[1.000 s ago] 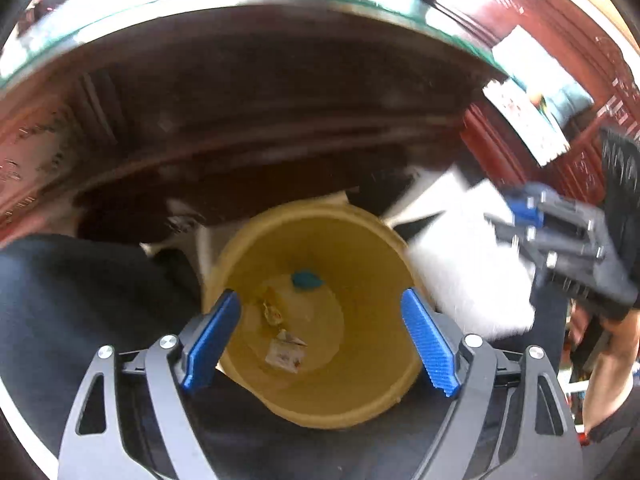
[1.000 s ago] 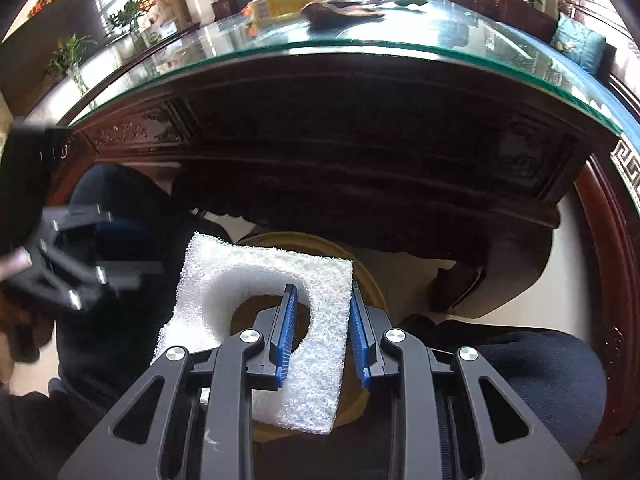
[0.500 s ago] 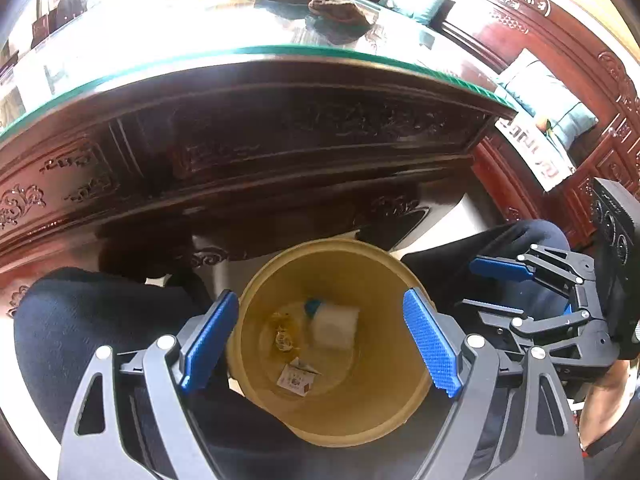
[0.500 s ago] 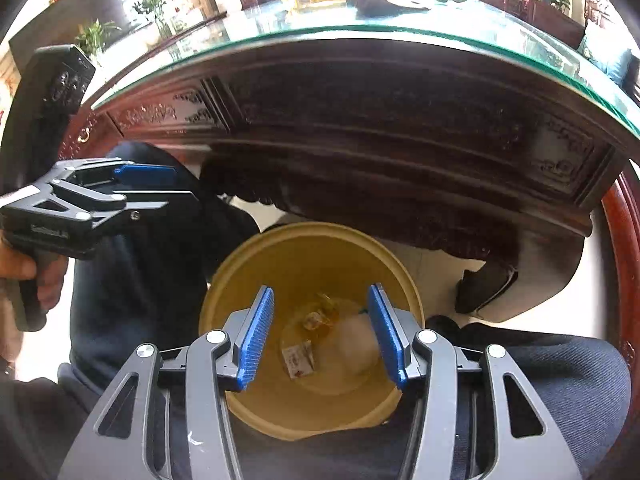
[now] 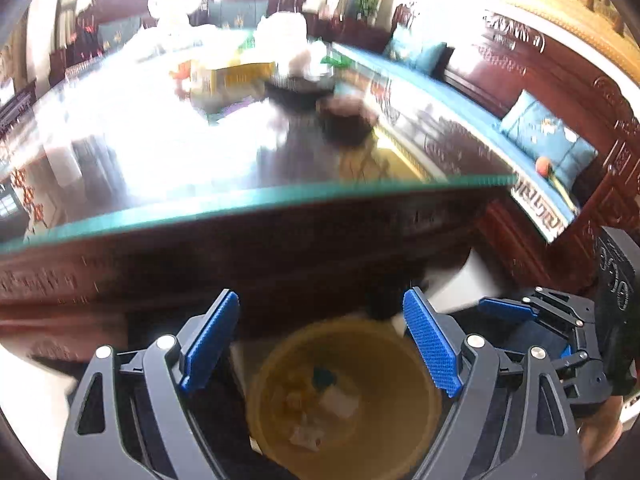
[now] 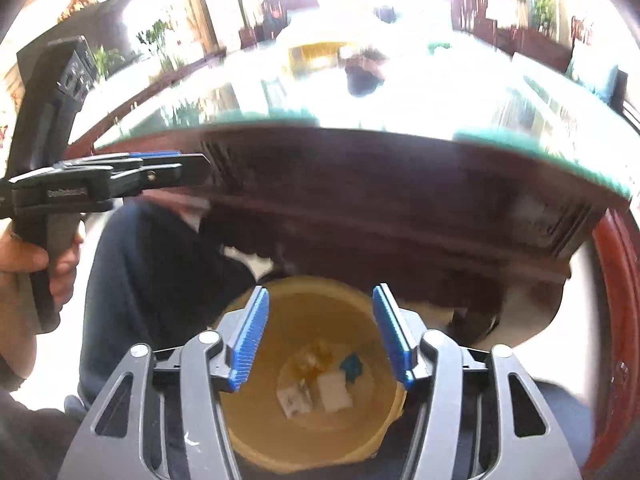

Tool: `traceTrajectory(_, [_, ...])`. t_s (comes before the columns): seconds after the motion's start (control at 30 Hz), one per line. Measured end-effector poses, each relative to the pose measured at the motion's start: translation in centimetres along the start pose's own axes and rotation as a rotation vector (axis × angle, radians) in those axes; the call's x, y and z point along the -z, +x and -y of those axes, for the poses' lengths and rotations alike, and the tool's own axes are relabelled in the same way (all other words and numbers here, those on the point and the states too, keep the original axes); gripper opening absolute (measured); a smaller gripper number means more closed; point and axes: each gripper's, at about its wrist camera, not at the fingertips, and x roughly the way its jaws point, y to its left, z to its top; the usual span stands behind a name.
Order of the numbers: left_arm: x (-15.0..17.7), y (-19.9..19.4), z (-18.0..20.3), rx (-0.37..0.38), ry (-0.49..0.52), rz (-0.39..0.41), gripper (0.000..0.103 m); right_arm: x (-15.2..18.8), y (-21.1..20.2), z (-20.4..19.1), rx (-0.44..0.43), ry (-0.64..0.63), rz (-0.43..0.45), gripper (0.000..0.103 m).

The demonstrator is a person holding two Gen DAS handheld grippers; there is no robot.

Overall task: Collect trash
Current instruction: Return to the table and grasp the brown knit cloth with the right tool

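A yellow bin (image 5: 400,412) stands on the floor below the table edge, also in the right wrist view (image 6: 256,420). In it lie a white foam piece (image 6: 334,392), a blue scrap (image 6: 352,365) and paper bits (image 6: 295,398). My left gripper (image 5: 320,346) is open and empty above the bin. My right gripper (image 6: 320,336) is open and empty over the bin. On the glass table top lie a dark crumpled item (image 5: 346,122), a yellow box (image 5: 236,74) and white bags (image 5: 288,36), all blurred.
The dark carved wooden table (image 5: 280,248) with a green-edged glass top (image 6: 400,92) fills the middle. The person's dark trousers (image 6: 152,264) flank the bin. A red wooden bench with blue cushions (image 5: 544,136) stands at the right.
My right gripper opened and the white foam piece dropped into the bin. Both grippers have risen and tilted up, bringing the table top into view.
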Motion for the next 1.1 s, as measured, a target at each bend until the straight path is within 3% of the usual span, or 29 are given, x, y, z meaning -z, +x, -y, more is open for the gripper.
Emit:
traceTrajectory(0.23, [-5.6, -2.5, 0.1, -0.059, 0.01, 0.202, 0.093, -5.9, -4.2, -0.3, 0.063, -0.066, 0.297, 0.088])
traceTrajectory(0.27, [-6.6, -2.7, 0.1, -0.079, 0.012, 0.234, 0.1, -6.7, -4.6, -0.4, 0.08, -0.079, 0.342, 0.096])
traceTrajectory(0.37, [-8.6, -2.9, -0.5, -0.128, 0.007, 0.302, 0.099, -8.8, -5.1, 0.0, 0.114, -0.101, 0.448, 0.095])
traceTrajectory(0.43, [-9.6, -2.7, -1.1, -0.154, -0.014, 0.322, 0.099, -10.2, -4.5, 0.3, 0.147, -0.1, 0.465, 0.095])
traceTrajectory(0.7, [-11.7, -0.1, -3.9, -0.127, -0.068, 0.31, 0.099, -13.2, 0.1, 1.5, 0.165, -0.126, 0.425, 0.095])
traceTrajectory(0.87, [-12.5, 2.5, -4.8, -0.14, -0.072, 0.278, 0.099, -14.5, 4.0, 3.1, 0.114, -0.097, 0.288, 0.095])
traceTrajectory(1.1, [-13.9, 5.6, -6.1, -0.127, -0.106, 0.232, 0.099, -16.6, 8.5, 3.1, 0.174, -0.141, 0.144, 0.095])
